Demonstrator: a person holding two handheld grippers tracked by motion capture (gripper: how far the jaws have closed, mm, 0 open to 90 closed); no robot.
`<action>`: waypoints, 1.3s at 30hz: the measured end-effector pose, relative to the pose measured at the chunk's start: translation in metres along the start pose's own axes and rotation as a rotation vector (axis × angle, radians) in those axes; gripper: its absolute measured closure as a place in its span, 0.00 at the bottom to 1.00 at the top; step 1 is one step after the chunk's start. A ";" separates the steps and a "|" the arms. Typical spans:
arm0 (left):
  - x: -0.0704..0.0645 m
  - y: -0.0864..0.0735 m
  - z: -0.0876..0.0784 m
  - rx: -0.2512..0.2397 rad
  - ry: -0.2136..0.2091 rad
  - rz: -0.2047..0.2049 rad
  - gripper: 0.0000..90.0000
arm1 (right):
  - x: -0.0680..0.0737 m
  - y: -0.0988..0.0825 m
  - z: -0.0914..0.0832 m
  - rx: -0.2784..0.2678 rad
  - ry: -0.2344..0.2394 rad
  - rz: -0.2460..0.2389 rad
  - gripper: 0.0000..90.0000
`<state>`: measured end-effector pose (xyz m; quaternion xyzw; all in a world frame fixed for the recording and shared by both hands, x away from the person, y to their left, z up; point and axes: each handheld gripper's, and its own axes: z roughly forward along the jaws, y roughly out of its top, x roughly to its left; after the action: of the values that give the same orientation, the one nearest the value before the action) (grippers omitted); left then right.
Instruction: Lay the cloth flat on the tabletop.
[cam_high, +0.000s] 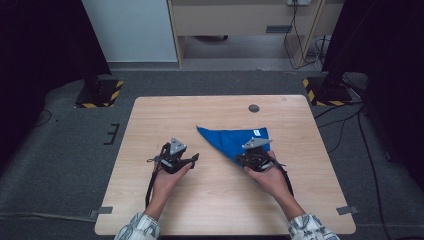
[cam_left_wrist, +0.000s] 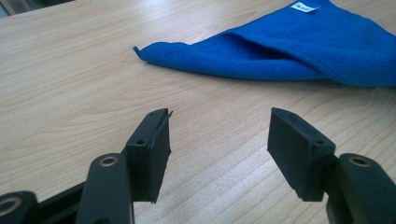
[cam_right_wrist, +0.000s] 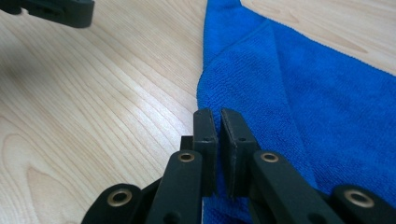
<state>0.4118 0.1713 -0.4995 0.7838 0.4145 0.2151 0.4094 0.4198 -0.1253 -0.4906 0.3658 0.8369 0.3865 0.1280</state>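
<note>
Cloth: a blue cloth (cam_high: 234, 141) lies folded into a triangle on the wooden table (cam_high: 215, 200), its long point aimed away from your right hand and toward the table's middle.
Fold: in the left gripper view the cloth (cam_left_wrist: 299, 51) shows two layers, the upper one lifting slightly from the lower along the open edge.
Right gripper: your right gripper (cam_high: 251, 158) sits at the cloth's near corner; in the right gripper view its jaws stand almost together, only a thin slit between them, over the cloth (cam_right_wrist: 299, 121). I cannot tell whether any fabric is pinched in that slit.
Left gripper: your left gripper (cam_high: 181, 161) rests off the cloth, well apart from its pointed tip, jaws spread wide and holding nothing; the tip lies ahead of them across bare wood.
Step in hand: by the look of it, you are mid-fold, with one corner pinned or just set down by the right gripper.
Next move: likely bring your left gripper to the pointed tip, close on both layers, and carry it over while the right keeps the near corner from sliding.
Label: a small white tag (cam_left_wrist: 304, 7) sits on the cloth's far edge; its print is too small to read.
Other writing: none legible on the table or grippers.
Beyond the cloth: a round dark cable port (cam_high: 254, 108) lies in the table past the cloth's far edge.
</note>
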 end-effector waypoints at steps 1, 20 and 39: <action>0.000 0.000 0.000 0.000 0.000 0.000 0.42 | 0.000 0.000 0.000 0.000 0.000 0.000 0.95; -0.006 0.000 0.003 0.004 -0.016 0.017 0.42 | -0.001 0.004 0.001 -0.005 0.021 0.022 0.97; -0.005 -0.001 -0.026 -0.042 -0.024 0.011 0.42 | 0.038 0.016 -0.003 -0.045 0.144 0.033 0.98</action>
<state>0.3912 0.1796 -0.4855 0.7798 0.4008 0.2165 0.4294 0.4004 -0.0931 -0.4738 0.3478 0.8289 0.4327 0.0692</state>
